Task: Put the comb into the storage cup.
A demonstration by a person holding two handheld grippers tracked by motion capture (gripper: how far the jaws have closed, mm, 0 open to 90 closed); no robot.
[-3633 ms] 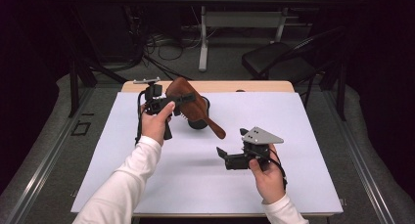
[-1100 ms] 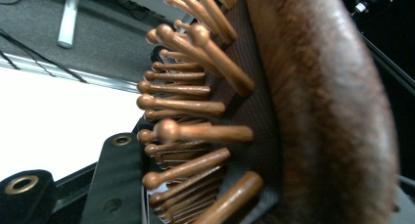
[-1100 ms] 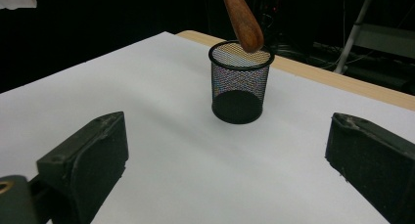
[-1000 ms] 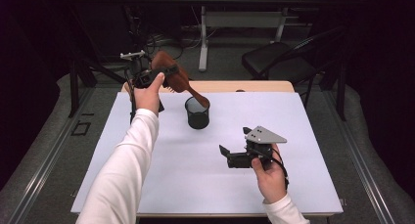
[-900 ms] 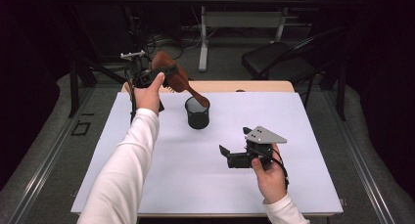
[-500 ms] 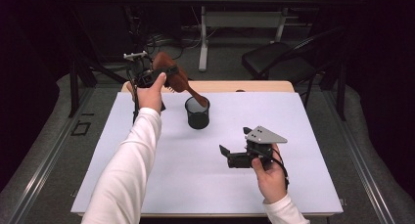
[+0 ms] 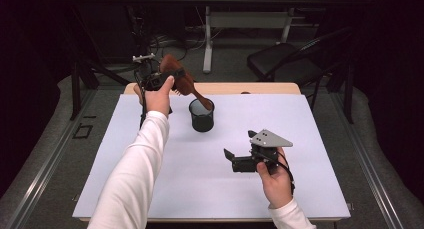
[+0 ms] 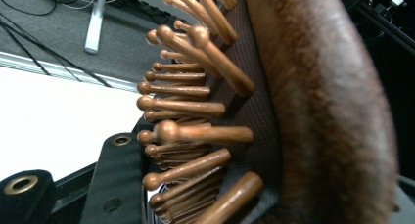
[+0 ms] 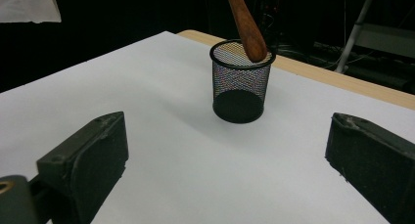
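Observation:
My left gripper (image 7: 161, 80) is raised over the table's far left edge, shut on the head of a brown wooden hairbrush (image 7: 176, 75). The bristle pins and padded head (image 8: 293, 111) show close up in the left gripper view beside one black jaw. The brush handle (image 9: 246, 23) slants down, its tip at the mouth of a black mesh cup (image 7: 201, 116) (image 9: 241, 87) standing upright on the white table top (image 7: 150, 189). Low over the table's right half, my right gripper (image 7: 231, 160) (image 9: 225, 150) is open and holds nothing, pointed at the cup.
A wooden strip (image 7: 260, 88) runs along the table's far edge. Beyond it stand a dark chair (image 7: 290, 64), a white table leg (image 7: 207, 44) and cables on the floor. The person's left arm in a white sleeve (image 7: 135, 179) reaches across the left half.
Since 3.6 s ago the left gripper lifted the brush from low over the cup and tilted its handle down. In the last second it shifted slightly right. The right gripper stayed still.

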